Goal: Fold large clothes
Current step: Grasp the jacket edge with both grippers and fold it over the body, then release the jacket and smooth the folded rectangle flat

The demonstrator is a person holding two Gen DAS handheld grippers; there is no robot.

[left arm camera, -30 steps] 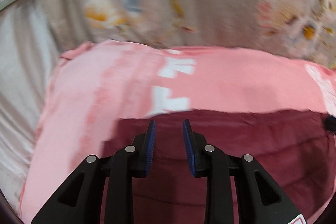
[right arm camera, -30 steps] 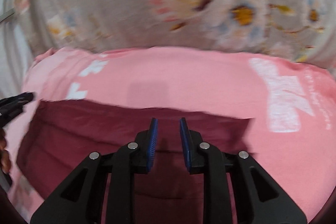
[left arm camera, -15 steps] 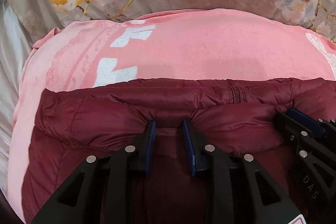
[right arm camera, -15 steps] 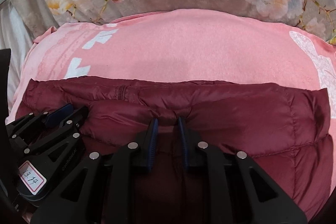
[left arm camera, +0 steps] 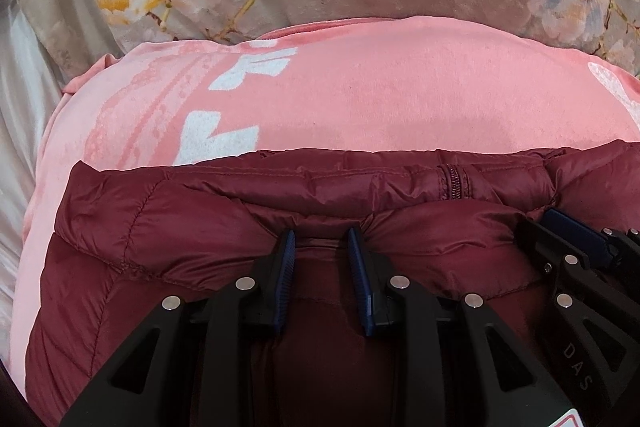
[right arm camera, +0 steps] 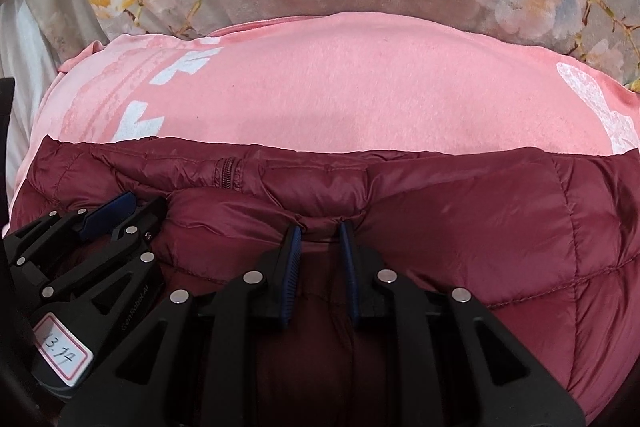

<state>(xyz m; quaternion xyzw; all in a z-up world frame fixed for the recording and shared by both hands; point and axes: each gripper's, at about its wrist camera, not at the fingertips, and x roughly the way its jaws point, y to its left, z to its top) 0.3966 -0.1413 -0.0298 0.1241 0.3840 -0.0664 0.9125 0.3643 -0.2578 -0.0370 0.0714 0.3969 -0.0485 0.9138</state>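
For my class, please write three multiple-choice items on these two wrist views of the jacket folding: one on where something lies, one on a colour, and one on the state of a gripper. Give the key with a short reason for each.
1. What does the dark red quilted puffer jacket lie on?
A. a pink fleece blanket with white print
B. a bare wooden floor
C. a blue plastic tray

2. What colour are the pads on the gripper fingers?
A. yellow
B. blue
C. white

3. In what state is the left gripper?
A. open and held high above the fabric
B. shut on a fold of the jacket
C. out of view

Key:
1 A: the pink fleece blanket spreads under and beyond the jacket's edge.
2 B: the ribbed strips inside the black fingers are blue.
3 B: jacket fabric bunches between its fingers; the right gripper pinches likewise.
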